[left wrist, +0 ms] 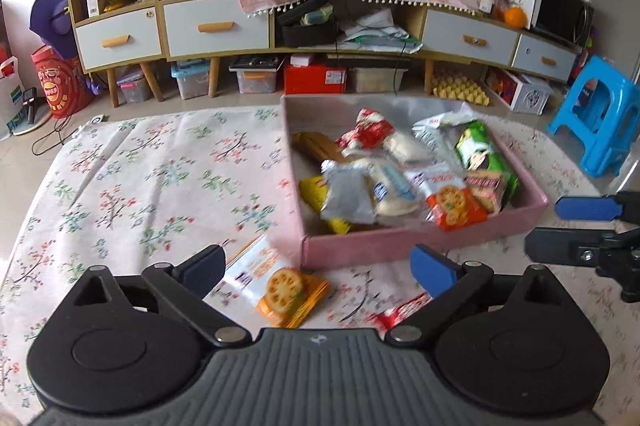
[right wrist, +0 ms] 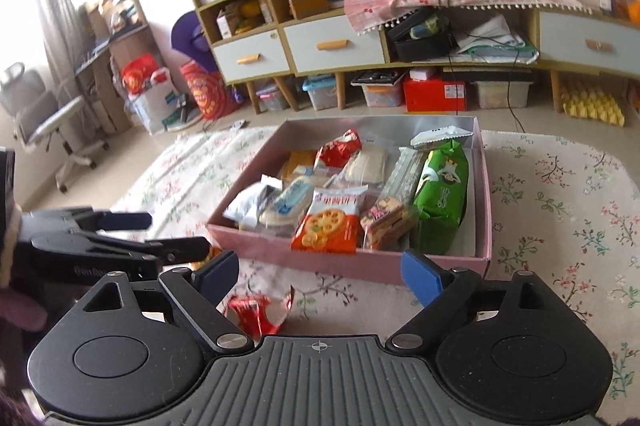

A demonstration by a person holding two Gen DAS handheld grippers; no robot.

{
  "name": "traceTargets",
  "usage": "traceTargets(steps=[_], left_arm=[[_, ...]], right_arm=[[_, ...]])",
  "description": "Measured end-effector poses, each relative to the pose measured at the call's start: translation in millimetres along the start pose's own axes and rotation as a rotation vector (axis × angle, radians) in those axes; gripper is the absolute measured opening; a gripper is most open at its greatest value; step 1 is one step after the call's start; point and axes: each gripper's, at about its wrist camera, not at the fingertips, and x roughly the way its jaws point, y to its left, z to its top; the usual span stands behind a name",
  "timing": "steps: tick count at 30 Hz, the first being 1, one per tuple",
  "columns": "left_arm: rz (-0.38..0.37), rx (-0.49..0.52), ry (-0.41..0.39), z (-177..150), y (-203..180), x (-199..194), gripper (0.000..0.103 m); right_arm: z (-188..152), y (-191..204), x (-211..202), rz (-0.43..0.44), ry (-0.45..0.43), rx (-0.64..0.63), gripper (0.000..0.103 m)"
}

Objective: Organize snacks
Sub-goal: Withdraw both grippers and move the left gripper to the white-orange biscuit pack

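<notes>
A pink box (left wrist: 400, 246) holds several snack packets on the floral cloth; it also shows in the right wrist view (right wrist: 320, 264). An orange cracker packet (left wrist: 276, 286) lies on the cloth in front of the box, between the fingers of my open left gripper (left wrist: 320, 270). A red packet (left wrist: 396, 312) lies just right of it, partly hidden by the gripper; it also shows in the right wrist view (right wrist: 258, 310). My right gripper (right wrist: 320, 272) is open and empty above that red packet. The right gripper also shows in the left wrist view (left wrist: 560, 230).
The floral cloth (left wrist: 140, 185) covers the table. A low cabinet with drawers (left wrist: 216, 25) stands behind, with storage bins under it. A blue stool (left wrist: 596, 121) stands at the right. An office chair (right wrist: 44, 113) stands at the far left.
</notes>
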Motion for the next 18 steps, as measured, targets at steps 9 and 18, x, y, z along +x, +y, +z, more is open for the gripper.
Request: traceTargets(steps=[9, 18], left_arm=[[0.036, 0.018, 0.060, -17, 23, 5, 0.101], [0.005, 0.020, 0.064, -23, 32, 21, 0.101]], right_arm=[[-14, 16, 6, -0.025, 0.031, -0.086, 0.093], [-34, 37, 25, -0.032, 0.100, -0.160, 0.093]])
